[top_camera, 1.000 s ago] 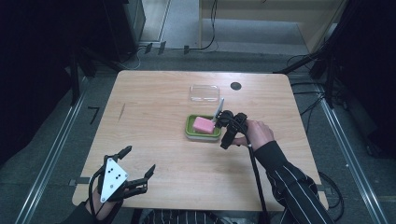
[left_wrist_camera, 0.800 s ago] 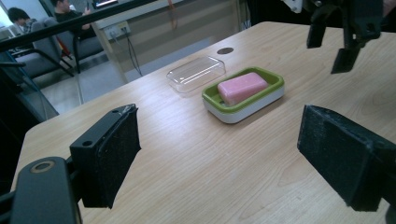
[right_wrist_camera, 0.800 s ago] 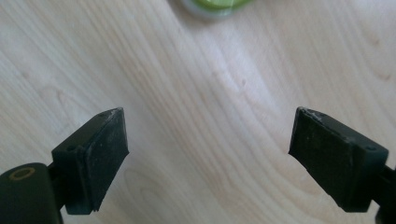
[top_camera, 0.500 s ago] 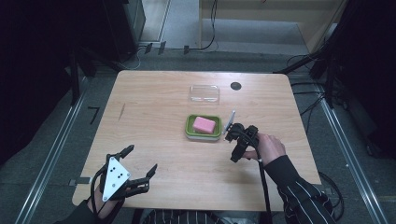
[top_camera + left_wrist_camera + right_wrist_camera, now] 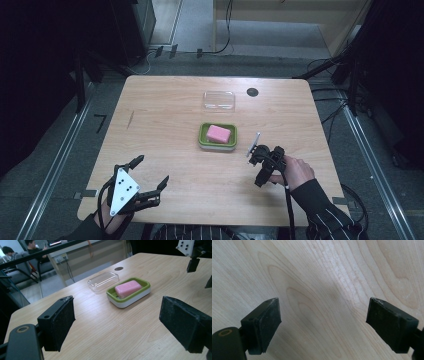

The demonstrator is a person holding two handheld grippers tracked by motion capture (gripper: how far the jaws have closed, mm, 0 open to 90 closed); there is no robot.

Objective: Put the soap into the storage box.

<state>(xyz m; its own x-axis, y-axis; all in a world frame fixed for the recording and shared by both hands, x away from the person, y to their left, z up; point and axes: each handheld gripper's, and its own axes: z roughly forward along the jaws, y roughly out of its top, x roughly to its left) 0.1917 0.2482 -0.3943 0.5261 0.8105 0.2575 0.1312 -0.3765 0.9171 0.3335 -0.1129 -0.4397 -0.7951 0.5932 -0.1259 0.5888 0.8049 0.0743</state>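
The pink soap bar [image 5: 218, 133] lies in the green soap dish [image 5: 202, 140] near the middle of the wooden table [image 5: 165, 110], with a clear plastic lid [image 5: 219, 100] just beyond it on the far side. The right gripper [image 5: 260, 167] hangs over bare wood just right of the dish, jaws spread and empty, having just narrowed slightly. The left gripper [image 5: 150, 177] sits at the near left corner, jaws wide apart, holding nothing.

No text, label, brand, number or sign can be read on anything here.
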